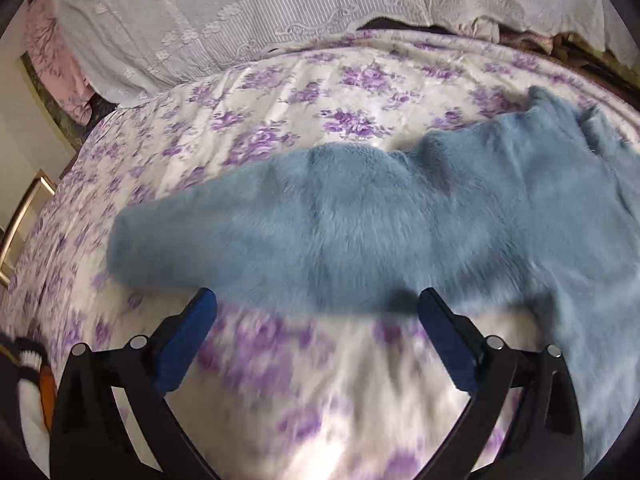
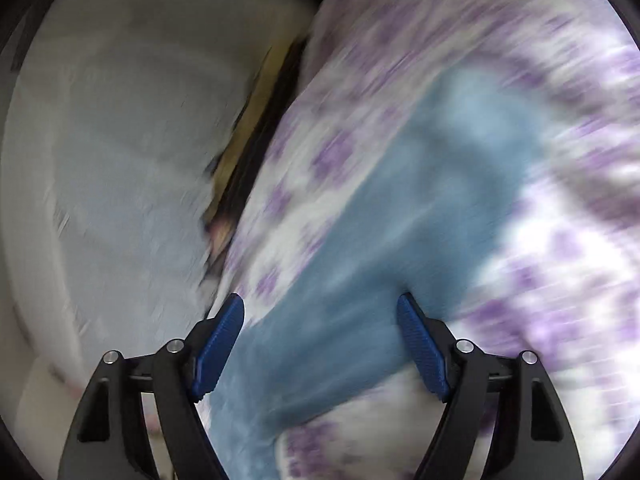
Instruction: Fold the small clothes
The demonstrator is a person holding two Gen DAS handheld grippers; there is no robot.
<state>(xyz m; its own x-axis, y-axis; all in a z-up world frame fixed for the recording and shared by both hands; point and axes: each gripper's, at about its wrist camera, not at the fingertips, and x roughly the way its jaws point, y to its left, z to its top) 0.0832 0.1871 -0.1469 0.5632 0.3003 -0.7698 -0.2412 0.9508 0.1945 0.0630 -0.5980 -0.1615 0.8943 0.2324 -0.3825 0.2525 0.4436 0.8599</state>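
Note:
A fluffy blue garment (image 1: 360,224) lies spread on the purple-flowered bedspread (image 1: 304,92), one sleeve end pointing left. My left gripper (image 1: 316,300) hovers over the garment's near edge, jaws wide apart with nothing between the blue pads (image 1: 188,340). In the blurred right wrist view the same blue garment (image 2: 400,220) runs from the far bed down between the fingers. My right gripper (image 2: 320,300) stands open around that strip of cloth; bedspread shows between the left pad (image 2: 218,348) and the cloth, so the pads do not press on it.
A white lace cover (image 1: 224,12) over pillows lies along the far side, with pink fabric (image 1: 52,52) at its left end. The bed's left edge drops to a floor and a wooden frame (image 1: 24,220). A white quilted surface (image 2: 120,140) fills the left of the right wrist view.

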